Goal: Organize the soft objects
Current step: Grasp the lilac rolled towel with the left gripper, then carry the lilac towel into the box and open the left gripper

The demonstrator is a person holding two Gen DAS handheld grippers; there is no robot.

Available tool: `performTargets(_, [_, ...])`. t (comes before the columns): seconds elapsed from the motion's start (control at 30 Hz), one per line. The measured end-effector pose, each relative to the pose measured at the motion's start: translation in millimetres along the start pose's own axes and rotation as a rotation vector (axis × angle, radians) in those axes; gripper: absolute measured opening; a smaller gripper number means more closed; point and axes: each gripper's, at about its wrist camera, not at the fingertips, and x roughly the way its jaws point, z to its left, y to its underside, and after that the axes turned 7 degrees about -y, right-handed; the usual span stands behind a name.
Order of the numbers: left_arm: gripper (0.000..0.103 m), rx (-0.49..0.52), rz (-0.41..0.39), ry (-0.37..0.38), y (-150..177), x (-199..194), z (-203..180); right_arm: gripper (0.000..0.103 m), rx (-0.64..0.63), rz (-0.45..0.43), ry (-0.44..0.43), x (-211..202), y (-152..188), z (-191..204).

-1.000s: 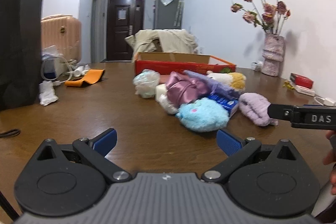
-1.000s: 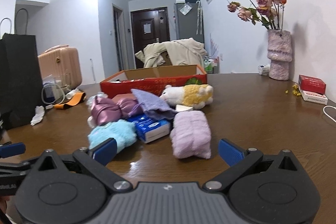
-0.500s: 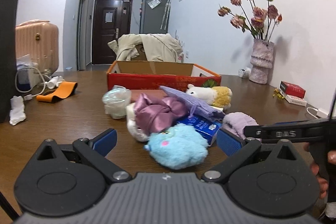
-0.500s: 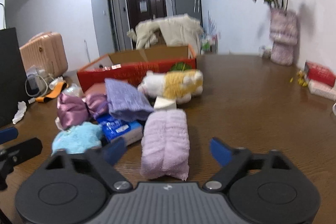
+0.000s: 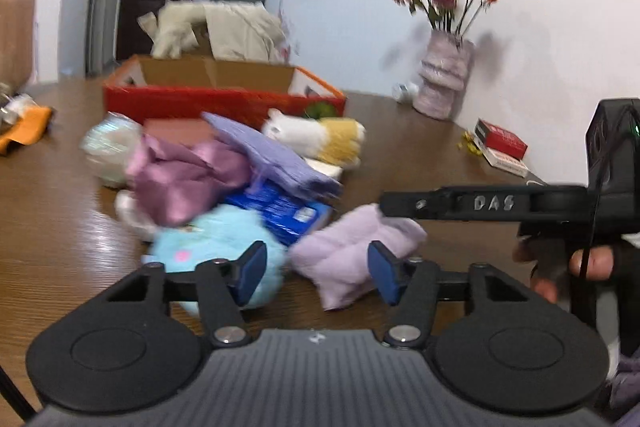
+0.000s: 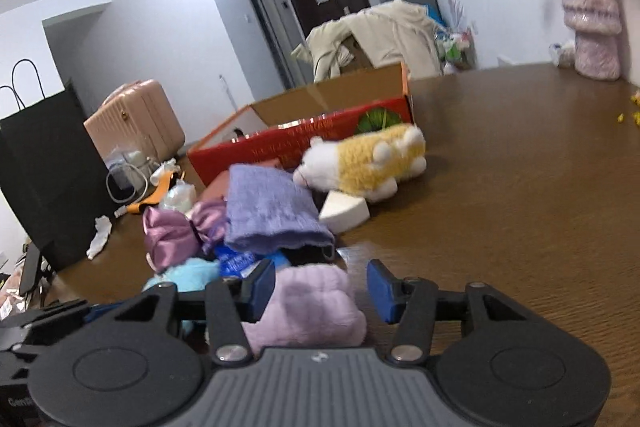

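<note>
A pile of soft things lies on the brown table: a lilac fuzzy roll (image 5: 352, 255) (image 6: 308, 307), a light-blue plush (image 5: 212, 247), a pink satin bow (image 5: 184, 179), a purple knit cloth (image 6: 268, 215) and a white-and-yellow plush animal (image 6: 368, 163). My left gripper (image 5: 316, 273) is partly open, its jaws around the near end of the lilac roll beside the blue plush. My right gripper (image 6: 320, 291) is partly open with the lilac roll between its jaws; in the left wrist view its finger (image 5: 460, 205) reaches over the roll.
An open red cardboard box (image 6: 320, 123) stands behind the pile. A blue packet (image 5: 280, 211) and a white foam wedge (image 6: 344, 213) lie in the pile. A vase of flowers (image 5: 444, 83) and a red box (image 5: 500, 143) are at the right; a black bag (image 6: 48, 179) at the left.
Both grippers have moved forward onto the lilac roll and their jaws have narrowed around it. The right gripper has tilted.
</note>
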Motion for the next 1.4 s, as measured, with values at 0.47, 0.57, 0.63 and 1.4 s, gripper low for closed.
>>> performTargets(0.47, [0.021, 0.005, 0.068, 0.029, -8.2, 26.2, -24.0, 0.026, 0.094, -0.031, -0.100, -8.7, 8.5, -18.8])
performTargets(0.57, [0.021, -0.006, -0.010, 0.067, -24.6, 12.2, -21.6, 0.026, 0.078, -0.090, -0.110, -20.3, -3.7, -11.7])
performTargets(0.63, [0.020, -0.012, -0.046, 0.087, -46.0, 10.9, -17.3, 0.026, 0.066, -0.132, -0.118, -24.2, -18.6, -8.5])
performTargets(1.4, [0.024, -0.099, 0.151, -0.004, -204.9, 235.0, 49.6, 0.027, 0.003, 0.008, 0.060, 196.6, -211.9, -66.9])
